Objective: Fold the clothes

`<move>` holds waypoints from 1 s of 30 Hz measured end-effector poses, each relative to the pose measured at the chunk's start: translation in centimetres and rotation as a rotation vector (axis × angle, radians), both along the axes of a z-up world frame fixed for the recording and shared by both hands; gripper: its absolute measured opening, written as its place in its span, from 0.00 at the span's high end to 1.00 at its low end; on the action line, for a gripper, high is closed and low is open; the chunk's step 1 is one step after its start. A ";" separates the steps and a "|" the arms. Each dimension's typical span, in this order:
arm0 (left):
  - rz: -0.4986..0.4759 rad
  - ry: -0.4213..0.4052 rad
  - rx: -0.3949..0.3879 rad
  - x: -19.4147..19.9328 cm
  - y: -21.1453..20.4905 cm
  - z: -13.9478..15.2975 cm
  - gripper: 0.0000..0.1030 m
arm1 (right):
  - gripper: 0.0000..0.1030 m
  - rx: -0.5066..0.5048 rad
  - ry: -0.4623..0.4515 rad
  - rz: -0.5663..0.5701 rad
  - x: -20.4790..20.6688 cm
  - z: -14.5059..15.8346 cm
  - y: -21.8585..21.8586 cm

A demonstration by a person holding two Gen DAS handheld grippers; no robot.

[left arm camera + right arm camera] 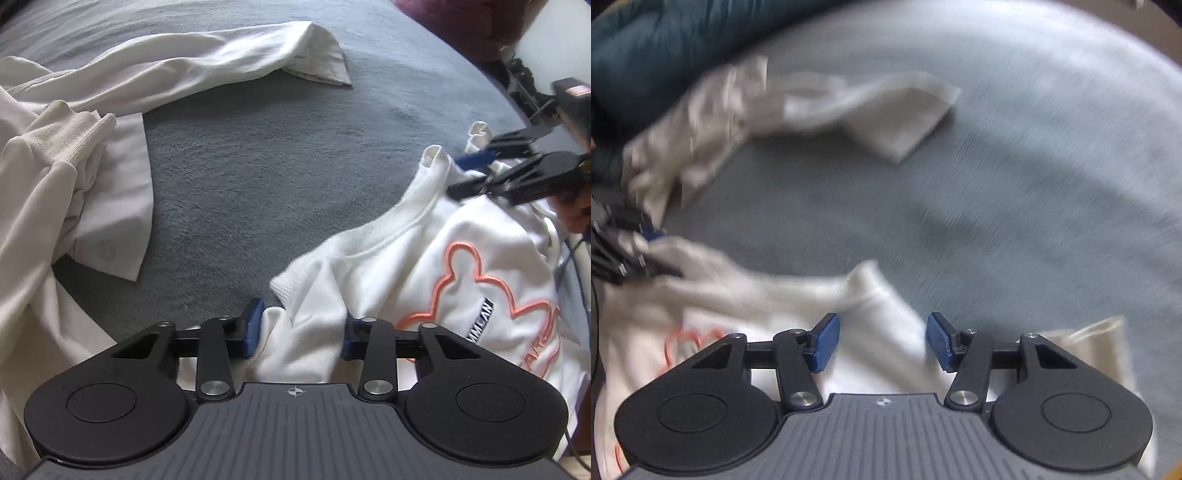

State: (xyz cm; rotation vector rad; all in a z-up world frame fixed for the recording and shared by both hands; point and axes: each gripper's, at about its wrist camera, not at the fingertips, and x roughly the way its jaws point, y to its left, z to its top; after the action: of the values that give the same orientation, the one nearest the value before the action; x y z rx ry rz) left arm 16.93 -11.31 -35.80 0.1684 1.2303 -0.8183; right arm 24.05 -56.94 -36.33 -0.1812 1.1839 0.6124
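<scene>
Your left tongs (297,328) pinch a fold of the white sweatshirt (424,266) right at its near edge. Your right tongs (882,341) hang open over the same sweatshirt's collar, gripping nothing. Further out on the grey bed (266,166), a second white garment (110,110) sprawls, sleeve stretched away.
</scene>
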 end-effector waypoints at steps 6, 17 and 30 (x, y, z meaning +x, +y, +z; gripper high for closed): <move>-0.004 -0.156 -0.011 -2.8 0.2 1.8 0.90 | 0.90 -0.148 -0.085 0.131 -4.6 1.1 2.6; 0.020 -0.541 -0.067 -3.2 -1.1 9.8 0.91 | 0.93 -0.276 -0.567 0.034 -8.4 9.9 3.8; 0.133 -0.716 0.052 11.6 -7.9 10.3 0.90 | 0.93 -0.268 -0.803 -0.090 7.2 12.1 6.0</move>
State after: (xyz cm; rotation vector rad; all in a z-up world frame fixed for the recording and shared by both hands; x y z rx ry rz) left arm 28.51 -19.25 -25.54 0.3809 0.5781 -0.5352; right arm 31.27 -50.97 -24.24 -0.5428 0.4827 0.2464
